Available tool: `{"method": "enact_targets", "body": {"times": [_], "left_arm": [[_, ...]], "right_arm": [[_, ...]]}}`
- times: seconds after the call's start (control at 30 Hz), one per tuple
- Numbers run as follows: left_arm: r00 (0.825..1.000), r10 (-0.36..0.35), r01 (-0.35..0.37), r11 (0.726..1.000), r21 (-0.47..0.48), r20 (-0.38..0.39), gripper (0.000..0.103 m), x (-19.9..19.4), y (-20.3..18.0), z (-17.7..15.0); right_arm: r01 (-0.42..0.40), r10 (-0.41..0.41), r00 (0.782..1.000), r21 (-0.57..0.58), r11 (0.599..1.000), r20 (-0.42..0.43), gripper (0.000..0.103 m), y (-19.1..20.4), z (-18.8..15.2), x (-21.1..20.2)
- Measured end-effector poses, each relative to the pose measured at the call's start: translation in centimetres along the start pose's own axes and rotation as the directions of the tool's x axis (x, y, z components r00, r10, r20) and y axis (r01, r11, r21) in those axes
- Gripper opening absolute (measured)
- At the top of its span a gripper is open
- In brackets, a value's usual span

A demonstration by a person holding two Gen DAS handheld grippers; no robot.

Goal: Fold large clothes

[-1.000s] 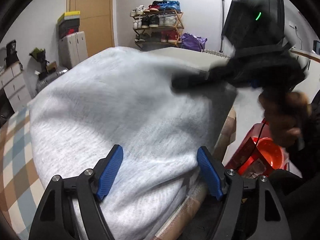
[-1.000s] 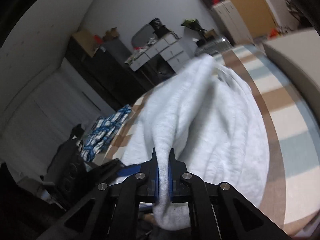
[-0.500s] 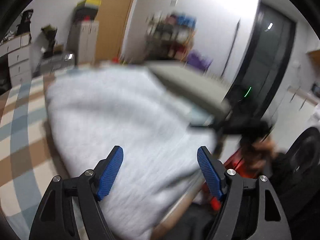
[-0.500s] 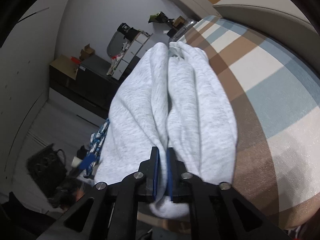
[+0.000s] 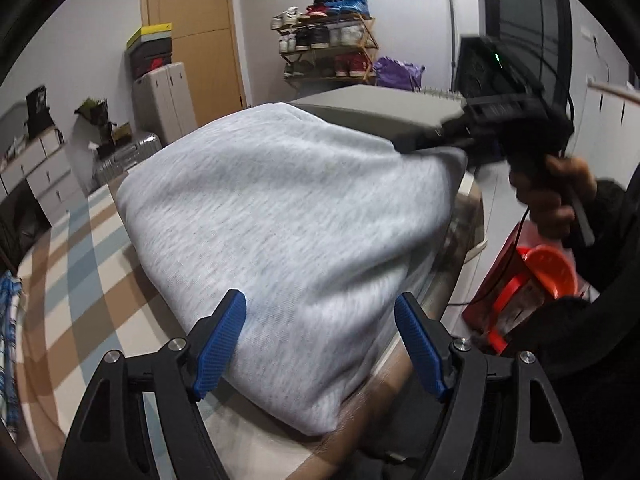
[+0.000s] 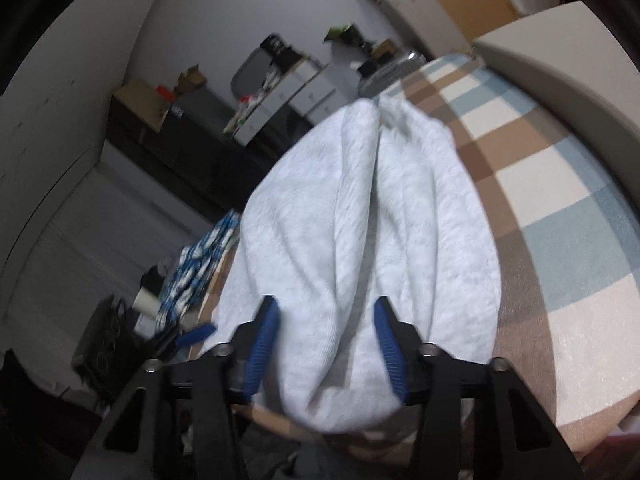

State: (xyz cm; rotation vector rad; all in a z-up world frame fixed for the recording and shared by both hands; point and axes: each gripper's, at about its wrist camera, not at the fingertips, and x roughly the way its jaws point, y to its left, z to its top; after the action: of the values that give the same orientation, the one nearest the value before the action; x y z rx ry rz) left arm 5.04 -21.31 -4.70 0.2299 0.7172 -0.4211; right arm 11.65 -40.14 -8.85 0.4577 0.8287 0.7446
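A light grey sweatshirt [image 5: 288, 208] lies folded in a thick bundle on the checked bed cover [image 5: 80, 280]. My left gripper [image 5: 320, 344] hovers open over the bundle's near edge; its blue pads stand apart from the cloth. At the bundle's far right corner a person's hand [image 5: 556, 196] holds my right gripper [image 5: 416, 144]. In the right wrist view the right gripper [image 6: 326, 332] has its jaws opening. The end of the sweatshirt [image 6: 360, 216] lies between them, and the pads stand clear of the fabric on both sides.
A grey padded bed end [image 5: 380, 104] rises behind the bundle. A red bin [image 5: 548, 276] stands on the floor to the right. A blue-and-white patterned cloth [image 6: 200, 264] lies at the bed's far side. A shoe rack [image 5: 328, 52] and drawers line the walls.
The right jaws, pinched on a fold of the sweatshirt before, have parted and let it go. The left gripper has shifted sideways over the bundle and stayed open.
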Motion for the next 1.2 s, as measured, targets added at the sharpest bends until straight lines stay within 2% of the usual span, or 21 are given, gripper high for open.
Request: {"method": "enact_targets", "body": {"times": [0.1,0.17,0.27,0.33,0.4,0.5,0.53,0.67,0.77,0.83,0.9,0.97,1.0,1.03,1.07,1.13,1.2], "left_arm": [[1.000,-0.012,0.012,0.999,-0.040,0.000,0.072,-0.4,1.1,0.6],[1.000,-0.015,0.016,0.997,-0.075,0.009,0.072,-0.9,1.5,0.3],[1.000,-0.004,0.006,0.993,-0.120,0.017,0.073,-1.1,2.1,0.1],[0.999,-0.001,0.009,0.982,-0.186,0.042,0.073,-0.8,3.0,0.7],[0.995,-0.018,0.046,0.954,-0.296,0.094,0.073,-0.3,4.4,1.8],[0.995,-0.025,0.057,0.933,-0.356,0.094,0.073,1.2,5.3,3.0],[0.995,-0.012,0.046,0.934,-0.355,0.097,0.073,1.4,5.4,3.4],[0.993,-0.006,0.044,0.945,-0.325,0.118,0.073,1.5,5.2,4.2],[0.994,0.000,0.031,0.955,-0.296,0.106,0.073,1.6,4.9,4.3],[0.995,-0.008,0.033,0.962,-0.270,0.096,0.073,1.7,4.4,4.1],[0.997,-0.020,0.038,0.972,-0.231,0.079,0.073,2.0,3.7,3.9],[0.999,-0.020,0.026,0.981,-0.191,0.034,0.073,3.0,3.0,3.6],[1.000,-0.002,0.005,0.984,-0.176,0.020,0.073,3.5,2.8,3.2],[1.000,0.008,-0.004,0.986,-0.168,0.023,0.073,3.5,2.5,3.2],[0.999,0.016,-0.010,0.988,-0.157,0.032,0.073,3.3,2.4,3.0],[1.000,0.011,-0.006,0.988,-0.152,0.029,0.073,3.1,2.5,2.9],[1.000,-0.005,0.009,0.986,-0.164,0.026,0.073,2.8,3.0,2.7]], "right_arm": [[0.026,-0.026,1.000,0.001,1.000,0.002,0.045,0.5,0.3,-0.3],[0.033,-0.033,0.999,-0.013,0.999,0.000,0.051,0.7,0.1,-0.7],[0.032,-0.032,0.999,-0.014,0.999,0.001,0.053,0.8,-0.1,-1.0],[0.028,-0.028,1.000,-0.004,1.000,-0.012,0.055,0.5,-0.1,-0.6],[0.019,-0.019,0.999,0.013,1.000,-0.043,0.056,0.0,-0.3,0.4],[0.045,-0.046,0.996,-0.019,0.999,-0.083,0.057,0.4,-1.5,2.0],[0.046,-0.048,0.995,-0.034,0.998,-0.089,0.057,0.8,-1.9,2.2],[-0.034,0.022,0.980,-0.061,0.998,-0.196,0.057,3.0,-4.5,3.7],[-0.034,-0.005,0.968,-0.149,0.988,-0.252,0.056,4.9,-4.6,3.3],[-0.022,-0.007,0.980,-0.144,0.989,-0.198,0.056,4.7,-2.9,1.7],[0.016,-0.026,0.995,-0.100,0.995,-0.099,0.057,3.4,-0.7,0.1],[0.121,-0.121,0.993,-0.044,0.992,0.005,0.055,1.6,1.6,-0.8],[0.163,-0.162,0.986,-0.030,0.986,0.031,0.049,0.8,2.7,-0.5],[0.185,-0.185,0.982,-0.012,0.983,0.033,0.032,-0.1,3.8,0.2],[0.190,-0.190,0.982,0.002,0.982,0.016,0.029,-0.9,4.9,1.3],[0.207,-0.207,0.978,0.027,0.978,-0.015,0.029,-1.9,6.4,3.2],[0.188,-0.186,0.981,0.035,0.981,-0.051,0.032,-2.3,7.9,5.0]]}}
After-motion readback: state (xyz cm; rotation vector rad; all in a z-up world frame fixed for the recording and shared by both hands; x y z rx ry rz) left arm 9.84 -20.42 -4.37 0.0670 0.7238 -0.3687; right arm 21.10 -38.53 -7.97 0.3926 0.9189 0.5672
